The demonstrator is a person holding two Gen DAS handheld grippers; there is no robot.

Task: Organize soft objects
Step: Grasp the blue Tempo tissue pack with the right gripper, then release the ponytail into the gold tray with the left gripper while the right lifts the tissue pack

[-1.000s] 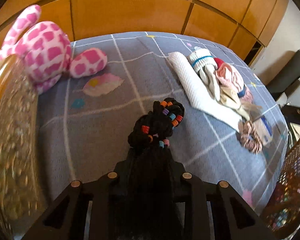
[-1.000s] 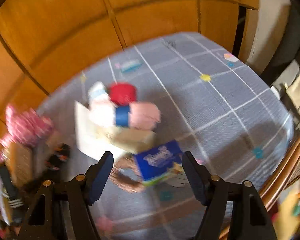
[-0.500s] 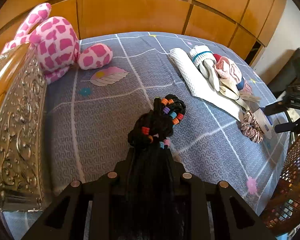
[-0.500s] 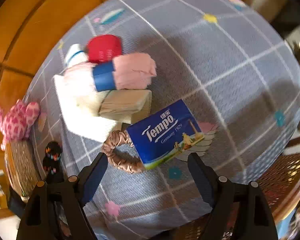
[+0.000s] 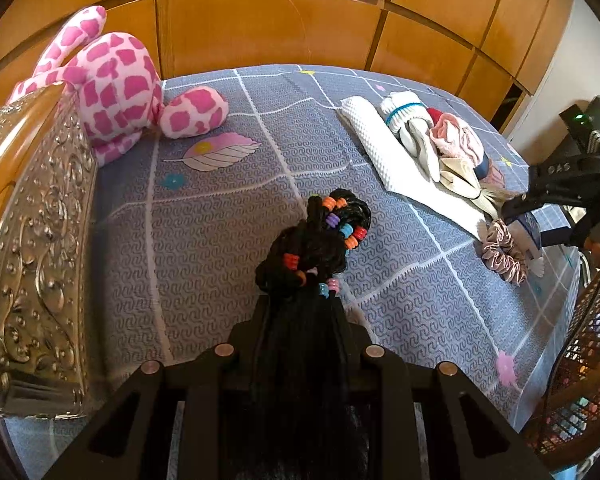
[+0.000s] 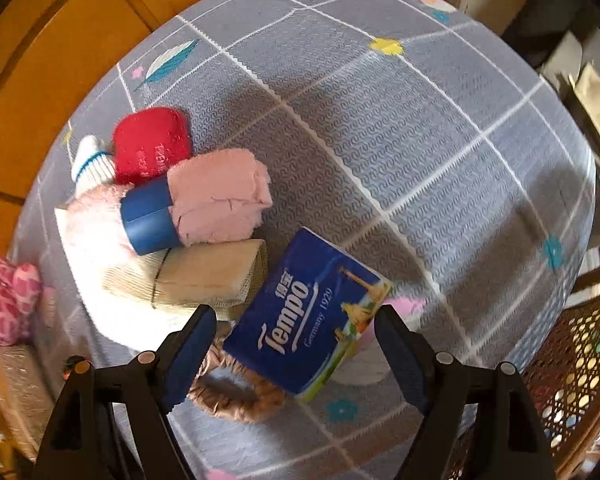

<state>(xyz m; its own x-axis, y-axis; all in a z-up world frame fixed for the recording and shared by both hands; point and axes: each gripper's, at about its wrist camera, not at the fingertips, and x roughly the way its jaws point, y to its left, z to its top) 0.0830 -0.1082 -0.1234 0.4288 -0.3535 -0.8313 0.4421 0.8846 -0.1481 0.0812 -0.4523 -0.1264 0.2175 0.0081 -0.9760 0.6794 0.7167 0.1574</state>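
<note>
My left gripper [image 5: 300, 312] is shut on a black braided hairpiece with coloured beads [image 5: 320, 240], held over the grey patterned cloth [image 5: 220, 240]. In the right wrist view my right gripper [image 6: 294, 316] points down with its jaws closing. A blue Tempo tissue pack [image 6: 308, 312] lies between the blue pads [image 6: 192, 344], which do not touch it. Under the pack lies a pink-brown scrunchie [image 6: 236, 396]. Beside it is a pile: a beige folded cloth [image 6: 208, 276], a pink roll with a blue band [image 6: 216, 196], a red roll [image 6: 152, 144] and a white sock [image 6: 90, 160].
A pink-spotted plush toy [image 5: 116, 88] sits at the far left beside an embossed silver box [image 5: 32, 260]. A white towel [image 5: 384, 152] lies under the pile. A wicker weave [image 6: 572, 360] stands at the right edge. Wooden cupboard doors [image 5: 280, 20] close off the back.
My right gripper has tilted downward and come closer to the tissue pack, which now lies between its jaws. The left gripper shifted slightly at first, still holding the hairpiece.
</note>
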